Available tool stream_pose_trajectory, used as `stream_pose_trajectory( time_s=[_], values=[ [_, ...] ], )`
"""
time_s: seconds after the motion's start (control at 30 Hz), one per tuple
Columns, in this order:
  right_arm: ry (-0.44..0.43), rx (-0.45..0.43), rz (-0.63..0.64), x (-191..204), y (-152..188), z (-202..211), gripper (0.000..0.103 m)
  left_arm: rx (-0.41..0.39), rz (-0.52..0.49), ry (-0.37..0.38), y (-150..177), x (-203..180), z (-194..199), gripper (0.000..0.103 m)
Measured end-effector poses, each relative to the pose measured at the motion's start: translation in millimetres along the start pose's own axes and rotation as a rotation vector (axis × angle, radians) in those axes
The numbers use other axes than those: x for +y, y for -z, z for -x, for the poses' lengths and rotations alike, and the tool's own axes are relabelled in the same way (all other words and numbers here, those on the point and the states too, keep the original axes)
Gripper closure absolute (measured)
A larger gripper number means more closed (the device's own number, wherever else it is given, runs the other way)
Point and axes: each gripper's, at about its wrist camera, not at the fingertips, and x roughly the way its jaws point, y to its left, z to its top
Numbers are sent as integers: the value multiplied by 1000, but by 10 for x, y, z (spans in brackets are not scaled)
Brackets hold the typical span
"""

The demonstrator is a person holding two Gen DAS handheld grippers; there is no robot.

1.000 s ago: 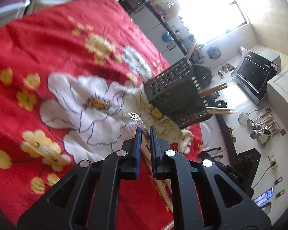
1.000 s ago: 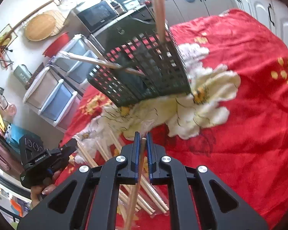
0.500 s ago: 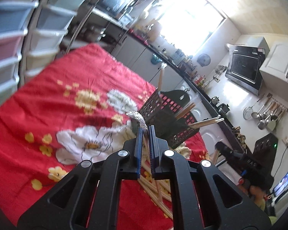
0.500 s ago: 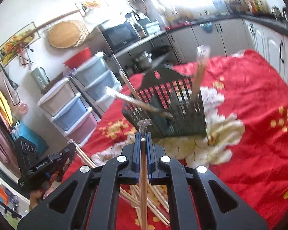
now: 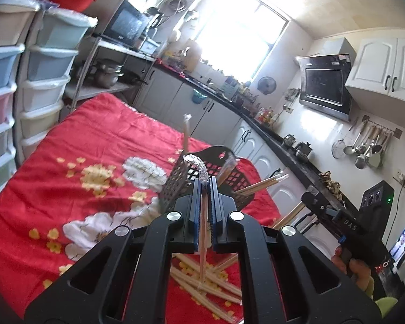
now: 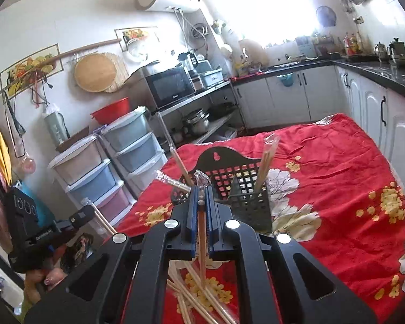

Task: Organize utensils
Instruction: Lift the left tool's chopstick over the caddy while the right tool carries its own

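A black mesh utensil holder [image 5: 191,178] [image 6: 240,189] stands on the red flowered cloth, with several wrapped chopstick pairs standing in it. My left gripper [image 5: 204,186] is shut on a plastic-wrapped chopstick pair [image 5: 202,232], held upright just in front of the holder. My right gripper [image 6: 201,191] is shut on another wrapped chopstick pair [image 6: 201,237], also upright, close to the holder's near rim. A loose pile of wrapped chopsticks [image 5: 205,283] [image 6: 199,297] lies on the cloth below both grippers.
The table under the red cloth [image 5: 67,189] [image 6: 337,202] stands in a kitchen. Stacked plastic drawers [image 5: 27,81] [image 6: 108,167] stand on one side, white cabinets [image 6: 364,102] on the other. Each view shows the other hand-held gripper [image 5: 351,226] [image 6: 40,232] beside the table.
Both grippers have risen from the pile and tilted up to face the room, each lifting its wrapped chopstick pair. The holder now sits lower and nearer in both views.
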Motion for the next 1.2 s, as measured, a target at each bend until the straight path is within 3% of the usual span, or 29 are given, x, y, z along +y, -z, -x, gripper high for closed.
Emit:
stream_pose_trajectory(
  time_s=[0.7,1.2],
  values=[
    [43,-119,10,-92,-249,268,97,-71,-96,92,-413,-662,-288,100],
    [39,-241,72,94,-728,347,97,-209,-183,73,-846,-1058,-354,100]
  ],
)
